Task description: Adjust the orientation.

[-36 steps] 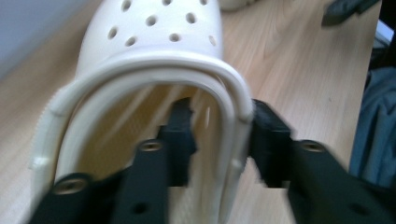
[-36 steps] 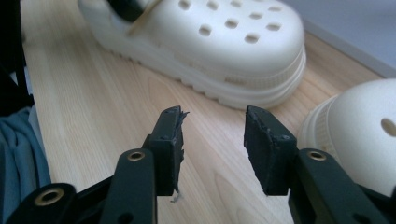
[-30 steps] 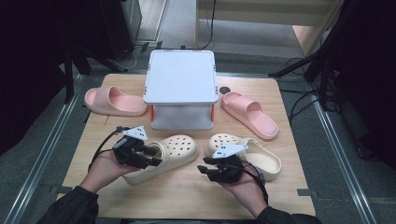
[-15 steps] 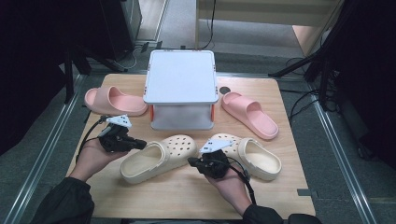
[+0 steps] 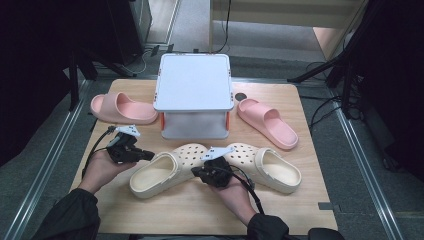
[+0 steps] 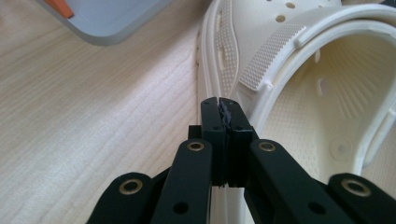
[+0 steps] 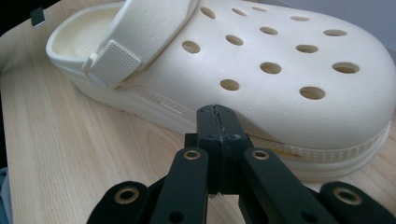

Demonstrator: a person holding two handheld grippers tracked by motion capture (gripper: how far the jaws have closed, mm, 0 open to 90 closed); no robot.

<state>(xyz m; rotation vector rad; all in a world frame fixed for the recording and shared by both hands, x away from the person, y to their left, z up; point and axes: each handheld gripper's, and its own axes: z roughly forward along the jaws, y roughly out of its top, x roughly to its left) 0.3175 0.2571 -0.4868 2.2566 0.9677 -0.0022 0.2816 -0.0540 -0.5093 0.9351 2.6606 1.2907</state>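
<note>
Because both cream perforated foam clogs lie flat on the wooden worktop (image 5: 165,215) with their soles down, each sits ready to be nudged or gripped from the side. The left clog (image 5: 167,169) lies in front of the white lidded storage box (image 5: 194,95), its long axis slanting, toe toward the box and heel toward the person's left. The right clog (image 5: 262,165) mirrors it, toe toward the middle, heel out to the right, so the two toes nearly meet. Just beside the left clog's rim, the left gripper (image 6: 219,101) has its fingers closed on nothing; the right gripper (image 7: 217,110) is likewise shut and empty beside the right clog's toe. Two pink foam slides (image 5: 122,108) flank the box, well apart.
</note>
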